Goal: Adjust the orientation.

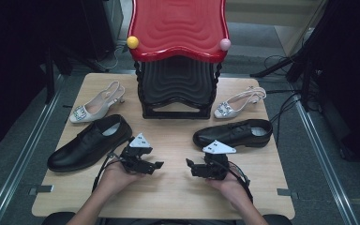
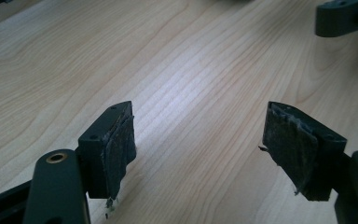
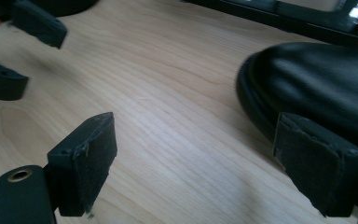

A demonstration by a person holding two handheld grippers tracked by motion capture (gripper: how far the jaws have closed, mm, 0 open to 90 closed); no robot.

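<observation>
both hands rest low on the near edge of the table, the left gripper and right gripper facing each other, jaws spread wide with nothing between them. nearest work looks like the black shoe on the right, lying just beyond the right gripper; its toe sits close beside one pad. a good grab would likely pinch the firm rim of the opening, not the slick toe. another black shoe lies at the left.
</observation>
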